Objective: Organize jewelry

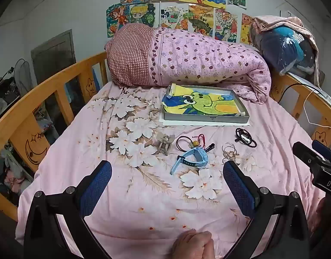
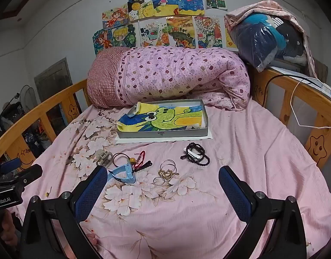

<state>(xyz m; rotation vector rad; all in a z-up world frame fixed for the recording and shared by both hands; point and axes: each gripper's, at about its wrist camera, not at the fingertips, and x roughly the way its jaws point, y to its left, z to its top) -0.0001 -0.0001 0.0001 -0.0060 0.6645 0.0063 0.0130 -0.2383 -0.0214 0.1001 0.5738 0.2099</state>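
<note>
Several pieces lie in a row on the pink floral bedsheet: a grey hair claw clip, a dark hair tie with a yellow bead and red cord, a light blue watch, gold and silver rings and bangles, and a black bead bracelet. Behind them sits a shallow grey box lined with a frog drawing. My left gripper hovers open before the watch. My right gripper hovers open before the rings. Both are empty.
A rolled pink dotted quilt lies behind the box. Wooden bed rails run along both sides, with a white cable hanging over the right rail. A bagged bundle sits at the back right. A person's hand shows at the bottom.
</note>
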